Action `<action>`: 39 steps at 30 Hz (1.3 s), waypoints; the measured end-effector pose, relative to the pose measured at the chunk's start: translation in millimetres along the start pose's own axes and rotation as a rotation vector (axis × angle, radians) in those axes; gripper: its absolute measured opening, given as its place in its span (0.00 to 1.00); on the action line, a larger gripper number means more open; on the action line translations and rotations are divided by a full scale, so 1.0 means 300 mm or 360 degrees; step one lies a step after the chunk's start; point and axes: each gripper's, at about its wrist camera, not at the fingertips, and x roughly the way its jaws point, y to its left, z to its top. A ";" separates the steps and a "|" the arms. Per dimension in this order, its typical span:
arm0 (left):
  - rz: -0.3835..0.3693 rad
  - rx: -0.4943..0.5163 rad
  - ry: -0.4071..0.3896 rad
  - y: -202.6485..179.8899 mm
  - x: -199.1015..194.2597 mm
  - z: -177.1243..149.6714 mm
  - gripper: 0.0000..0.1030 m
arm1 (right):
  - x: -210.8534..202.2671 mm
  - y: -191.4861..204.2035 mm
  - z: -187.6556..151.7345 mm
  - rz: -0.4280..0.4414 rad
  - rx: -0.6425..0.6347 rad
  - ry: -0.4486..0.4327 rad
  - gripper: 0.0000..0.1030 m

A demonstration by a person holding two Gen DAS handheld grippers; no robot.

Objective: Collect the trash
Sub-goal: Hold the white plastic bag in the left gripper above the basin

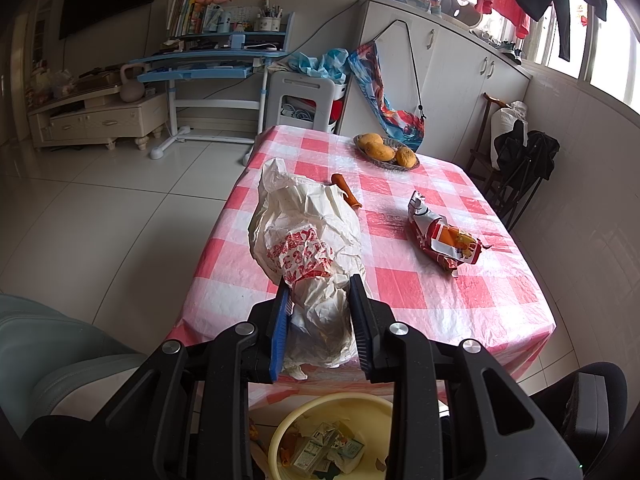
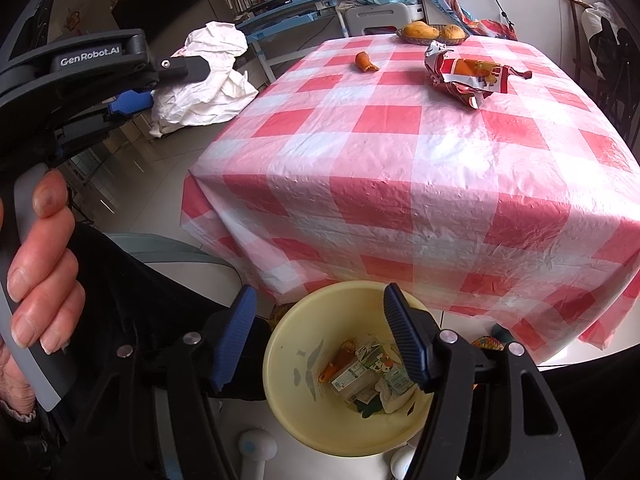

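Observation:
My left gripper (image 1: 320, 289) is shut on a crumpled white bag with red print (image 1: 304, 240), holding it above the near left part of the checked table (image 1: 440, 300). The right wrist view shows the same bag (image 2: 204, 76) hanging off the table's left side. A torn red snack wrapper (image 1: 444, 240) (image 2: 468, 76) and an orange peel (image 1: 346, 192) (image 2: 366, 62) lie on the cloth. My right gripper (image 2: 319, 293) is open and empty above a yellow bin (image 2: 288, 344) on the floor by the table's near edge. The bin holds cartons and scraps.
A basket of mangoes (image 1: 386, 152) (image 2: 434, 32) sits at the table's far end. A pale green chair (image 1: 48, 340) stands at the left and a black chair (image 1: 588, 400) at the right. A hand (image 2: 40, 264) grips the left tool's handle.

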 end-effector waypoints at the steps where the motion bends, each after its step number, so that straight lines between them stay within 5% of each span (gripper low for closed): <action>1: 0.0000 0.0000 0.0000 0.000 0.000 0.000 0.26 | 0.000 -0.001 0.001 -0.0001 0.0000 -0.0001 0.63; 39: 0.0000 0.0002 0.0005 0.000 0.005 0.000 0.26 | -0.021 -0.008 0.004 -0.0036 0.0025 -0.0045 0.65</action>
